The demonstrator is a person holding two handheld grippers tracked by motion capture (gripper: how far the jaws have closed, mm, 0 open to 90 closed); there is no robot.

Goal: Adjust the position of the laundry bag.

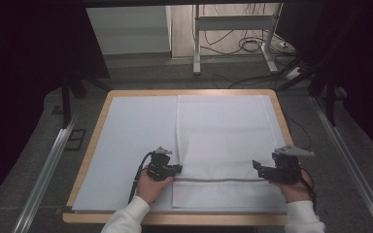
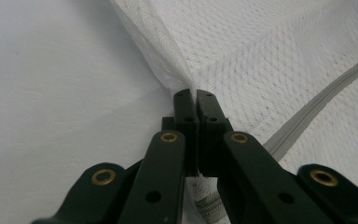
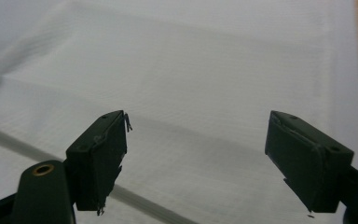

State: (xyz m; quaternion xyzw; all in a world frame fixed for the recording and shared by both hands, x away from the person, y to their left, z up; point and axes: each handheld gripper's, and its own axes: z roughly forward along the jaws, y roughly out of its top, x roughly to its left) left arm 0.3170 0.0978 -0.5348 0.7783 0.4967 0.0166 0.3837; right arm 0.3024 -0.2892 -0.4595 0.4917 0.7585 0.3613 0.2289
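High view: a white mesh laundry bag lies flat on a pale sheet that covers the wooden table, and a grey zipper runs across the bag between the two grippers. The left gripper sits at the bag's left edge, just at the zipper's end. The right gripper is over the bag's right side, near the zipper's other end.

From the left gripper view, the left gripper's fingers are pressed together on a pinch of the mesh at the bag's edge, and the cloth puckers upward from the fingertips. The zipper tape runs off to the right of the fingers and passes under them. In the right gripper view, the right gripper's fingers stand wide apart with nothing between them; the mesh lies beneath and beyond the fingertips, and a grey zipper line crosses below the left finger.

The bag looks light, thin and limp, so I expect it to drape and sag from any single hold. The open weave should give the pads some bite, though a pinch of one layer may slip or stretch. The zipper tape and the sewn edge beside it look firmer. I judge the better hold for the open fingers to be that edge, directly ahead of their tips.
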